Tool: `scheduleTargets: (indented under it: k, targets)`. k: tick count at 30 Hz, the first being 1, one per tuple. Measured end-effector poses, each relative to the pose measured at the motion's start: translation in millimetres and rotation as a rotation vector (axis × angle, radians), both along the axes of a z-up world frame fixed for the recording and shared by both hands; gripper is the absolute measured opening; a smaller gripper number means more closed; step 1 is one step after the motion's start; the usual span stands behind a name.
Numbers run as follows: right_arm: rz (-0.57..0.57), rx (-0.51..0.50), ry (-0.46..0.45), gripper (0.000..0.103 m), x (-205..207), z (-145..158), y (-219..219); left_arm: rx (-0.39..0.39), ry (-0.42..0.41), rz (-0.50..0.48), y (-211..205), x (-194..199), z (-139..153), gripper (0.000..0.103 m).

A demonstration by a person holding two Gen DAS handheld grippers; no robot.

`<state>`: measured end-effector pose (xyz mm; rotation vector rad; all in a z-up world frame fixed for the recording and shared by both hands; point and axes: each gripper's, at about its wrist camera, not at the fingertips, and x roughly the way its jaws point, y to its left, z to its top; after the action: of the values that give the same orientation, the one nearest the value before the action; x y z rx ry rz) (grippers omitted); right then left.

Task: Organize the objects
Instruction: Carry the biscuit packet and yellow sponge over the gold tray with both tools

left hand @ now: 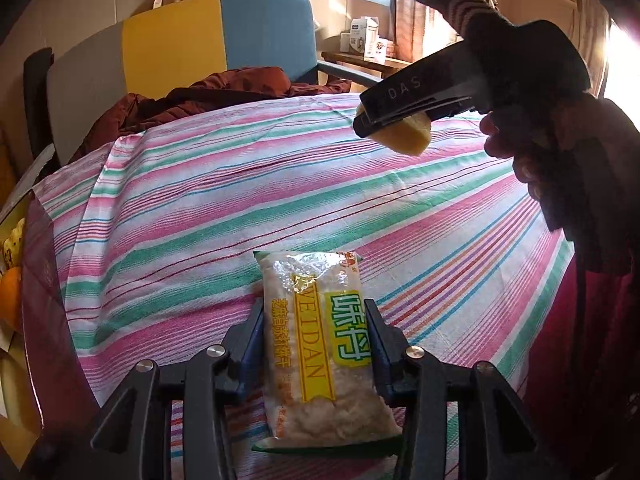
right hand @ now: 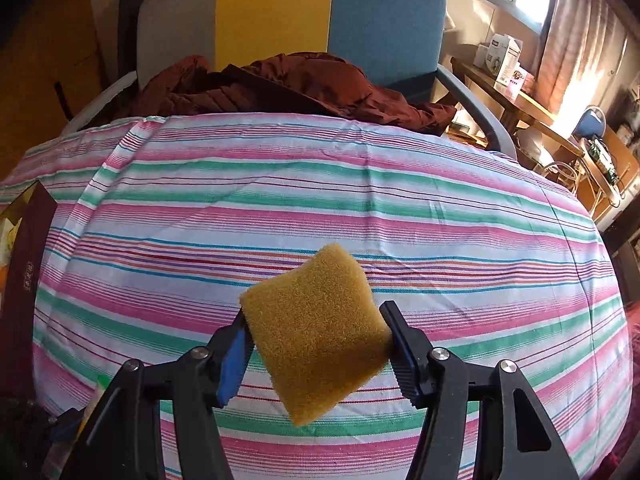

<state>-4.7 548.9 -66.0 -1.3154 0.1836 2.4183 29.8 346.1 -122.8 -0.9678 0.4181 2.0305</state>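
My left gripper (left hand: 316, 354) is shut on a clear snack packet (left hand: 320, 344) with yellow and green labels, held just above the striped tablecloth (left hand: 240, 184). My right gripper (right hand: 316, 340) is shut on a yellow-brown sponge (right hand: 316, 328), held tilted above the cloth (right hand: 280, 200). In the left wrist view the right gripper (left hand: 394, 120) hangs at the upper right, above the table, with the sponge (left hand: 408, 136) showing under its fingers.
A dark red box (left hand: 40, 272) with fruit (left hand: 12, 280) inside stands at the table's left edge. A grey, yellow and blue chair (right hand: 288, 12) with a dark red jacket (right hand: 288, 84) is behind the table. A side table with boxes (right hand: 504, 56) is at the right.
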Motion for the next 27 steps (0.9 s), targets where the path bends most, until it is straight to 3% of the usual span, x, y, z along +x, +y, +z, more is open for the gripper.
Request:
scheduleTargets:
  k: [3, 8, 18, 27]
  targets:
    - [0.022, -0.014, 0.011, 0.061, -1.8, 1.5, -5.0, -0.009, -0.021, 0.021, -1.0, -3.9, 2.1, 0.045]
    - [0.087, 0.022, -0.049, 0.061, -7.5, -10.0, -25.6, -0.020, -0.020, 0.029, -5.7, -0.7, 7.0, 0.045]
    - [0.082, 0.051, -0.072, 0.061, -7.9, -13.7, -25.3, 0.041, 0.055, 0.124, -47.5, -7.4, 60.9, 0.045]
    - [0.085, 0.048, -0.110, 0.061, -8.7, -19.1, -30.1, 0.053, 0.080, 0.213, -93.7, -13.9, 86.9, 0.045]
